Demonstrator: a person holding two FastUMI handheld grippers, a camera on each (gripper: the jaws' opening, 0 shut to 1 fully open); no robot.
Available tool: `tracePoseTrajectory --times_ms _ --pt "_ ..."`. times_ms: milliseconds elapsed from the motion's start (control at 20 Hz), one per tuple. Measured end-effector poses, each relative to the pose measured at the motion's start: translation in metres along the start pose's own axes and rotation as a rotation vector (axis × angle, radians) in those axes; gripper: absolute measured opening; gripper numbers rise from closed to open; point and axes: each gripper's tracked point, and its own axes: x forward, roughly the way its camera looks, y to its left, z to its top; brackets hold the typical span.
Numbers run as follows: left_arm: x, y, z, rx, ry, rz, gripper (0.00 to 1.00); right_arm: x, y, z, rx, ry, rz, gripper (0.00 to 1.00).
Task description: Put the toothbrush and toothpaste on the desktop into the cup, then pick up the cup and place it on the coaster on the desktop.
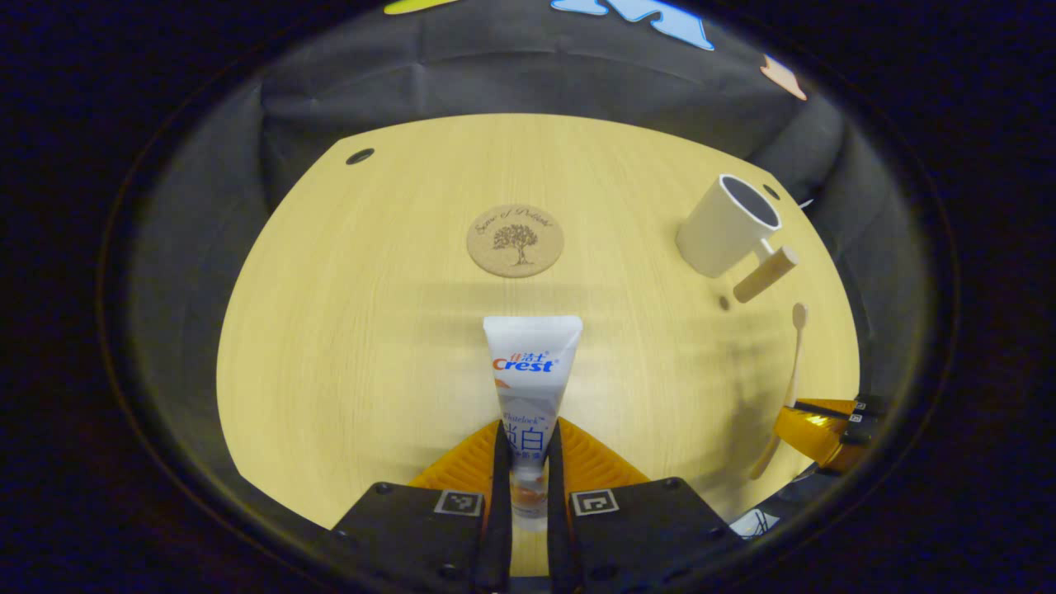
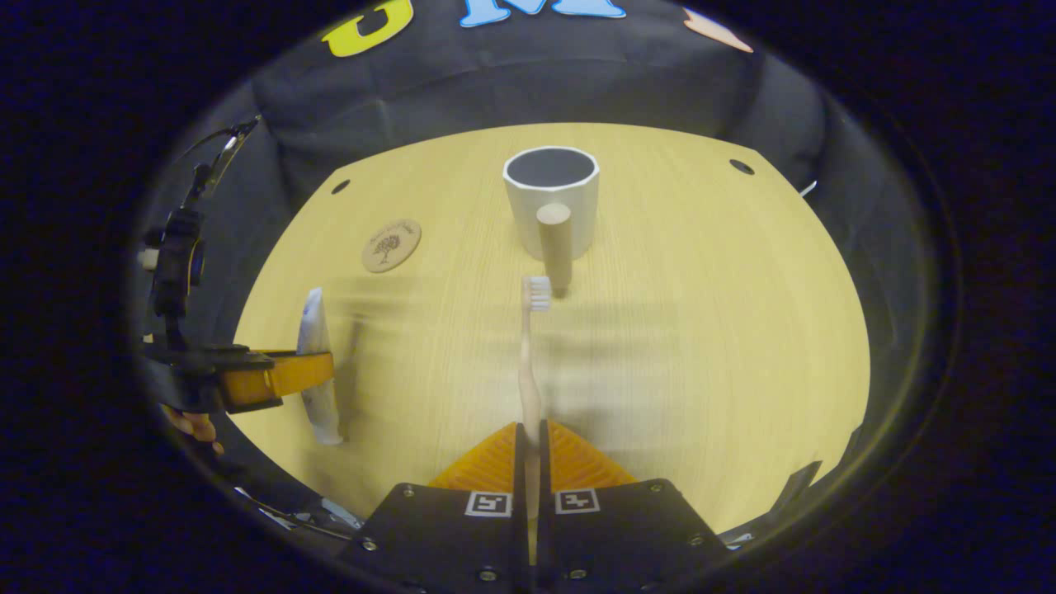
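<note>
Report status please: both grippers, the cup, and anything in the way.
Left gripper shut on toothpaste. Right gripper shut on toothbrush. Cup upright, empty, off coaster. Nothing in the way.

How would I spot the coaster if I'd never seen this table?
Start at the pale wooden table. Toward its far side, left of the white cup, lies the coaster, apart from everything else. It is the only flat round cork disc, printed with a small tree.

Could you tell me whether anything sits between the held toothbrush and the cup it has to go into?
Nothing visible does: the right gripper holds the toothbrush aimed at the cup; only the cup's own handle faces it.
</note>
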Motion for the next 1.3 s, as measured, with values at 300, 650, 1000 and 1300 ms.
tracePoseTrajectory --times_ms 300,650,1000,1300 --pt "-0.021 -0.021 0.032 0.013 -0.106 -0.056 0.25 -0.023 0.01 0.038 0.029 -0.159 0.023 0.04" --pt "-0.054 -0.043 0.101 -0.003 -0.298 -0.121 0.24 -0.044 0.01 0.107 0.061 -0.382 0.044 0.04" --pt "-0.079 -0.066 0.152 -0.013 -0.454 -0.19 0.24 -0.05 -0.002 0.18 0.048 -0.571 0.05 0.04" --pt "-0.087 -0.069 0.181 -0.036 -0.527 -0.185 0.24 -0.044 -0.006 0.235 -0.029 -0.732 0.075 0.04"
